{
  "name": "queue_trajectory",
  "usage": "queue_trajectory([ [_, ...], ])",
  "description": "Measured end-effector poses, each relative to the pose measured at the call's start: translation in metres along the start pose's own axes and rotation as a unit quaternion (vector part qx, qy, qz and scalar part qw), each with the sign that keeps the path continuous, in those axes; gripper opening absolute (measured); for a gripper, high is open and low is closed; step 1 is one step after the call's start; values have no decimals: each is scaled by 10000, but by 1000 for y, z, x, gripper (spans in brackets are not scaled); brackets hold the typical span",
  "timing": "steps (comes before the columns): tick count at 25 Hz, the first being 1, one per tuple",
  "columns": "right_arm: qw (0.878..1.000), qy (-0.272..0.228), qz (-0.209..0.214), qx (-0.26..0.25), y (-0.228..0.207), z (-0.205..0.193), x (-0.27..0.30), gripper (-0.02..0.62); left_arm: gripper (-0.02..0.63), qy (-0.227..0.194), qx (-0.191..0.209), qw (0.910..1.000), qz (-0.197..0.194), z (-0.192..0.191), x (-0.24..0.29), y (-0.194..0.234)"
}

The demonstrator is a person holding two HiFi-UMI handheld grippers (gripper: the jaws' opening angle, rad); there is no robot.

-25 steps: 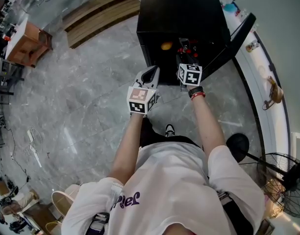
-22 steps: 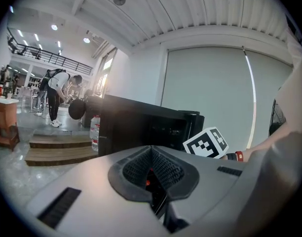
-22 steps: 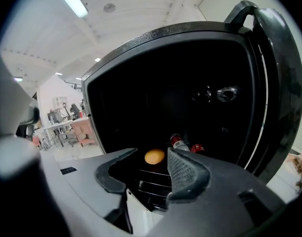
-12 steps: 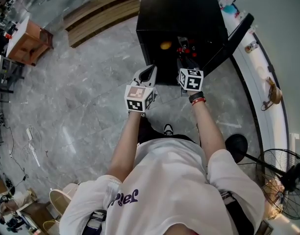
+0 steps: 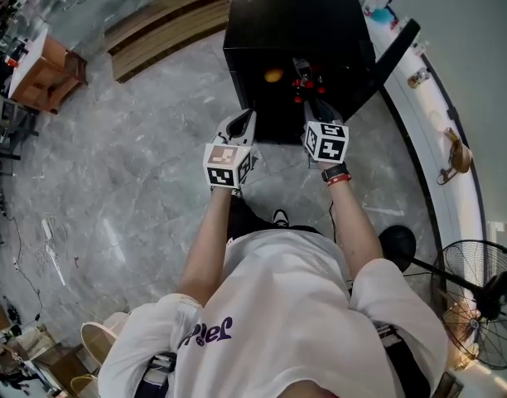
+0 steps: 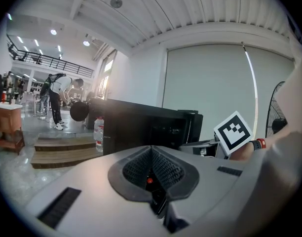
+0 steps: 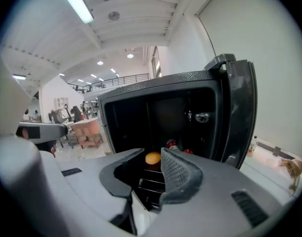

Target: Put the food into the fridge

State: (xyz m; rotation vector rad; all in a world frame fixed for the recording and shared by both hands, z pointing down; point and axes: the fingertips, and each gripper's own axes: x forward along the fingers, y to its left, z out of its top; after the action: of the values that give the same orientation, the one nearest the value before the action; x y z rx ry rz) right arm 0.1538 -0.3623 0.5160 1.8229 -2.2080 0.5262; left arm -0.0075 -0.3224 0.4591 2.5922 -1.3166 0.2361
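Jaws of the right gripper (image 7: pixel 152 154) have just been closing to a narrow gap with nothing between them. The orange fruit (image 7: pixel 152 158) lies straight beyond them inside the fridge (image 7: pixel 161 90), whose door (image 7: pixel 240 112) stands open to their right. The left gripper (image 6: pixel 151 154) has its jaws together, farther off.

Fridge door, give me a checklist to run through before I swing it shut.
1. Orange fruit inside the fridge: ok.
2. Red items inside beside it: ok.
3. Right tongs outside the opening; jaws have just been closing with nothing between them: ok.
4. Left tongs shut and empty: ok.
5. Door open, its sweep free of the right tongs: cannot tell.
6. No food left outside: cannot tell.
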Motion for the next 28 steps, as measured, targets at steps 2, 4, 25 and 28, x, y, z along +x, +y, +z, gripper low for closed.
queue_trajectory([
  [2,10000,-49,-11,-13,-2,3,-10,108,18,-11,3,10000,26,0,-3,-1],
  [4,10000,-84,-4,-32,-3,5,-19,101,18,-21,1,10000,73,0,-6,1],
  [25,9982,-591,69,-71,-10,38,-95,32,18,-217,313,9984,422,25,-40,0],
  [28,9979,-641,52,-34,-13,39,-104,21,18,-238,336,9982,441,26,-44,-3],
])
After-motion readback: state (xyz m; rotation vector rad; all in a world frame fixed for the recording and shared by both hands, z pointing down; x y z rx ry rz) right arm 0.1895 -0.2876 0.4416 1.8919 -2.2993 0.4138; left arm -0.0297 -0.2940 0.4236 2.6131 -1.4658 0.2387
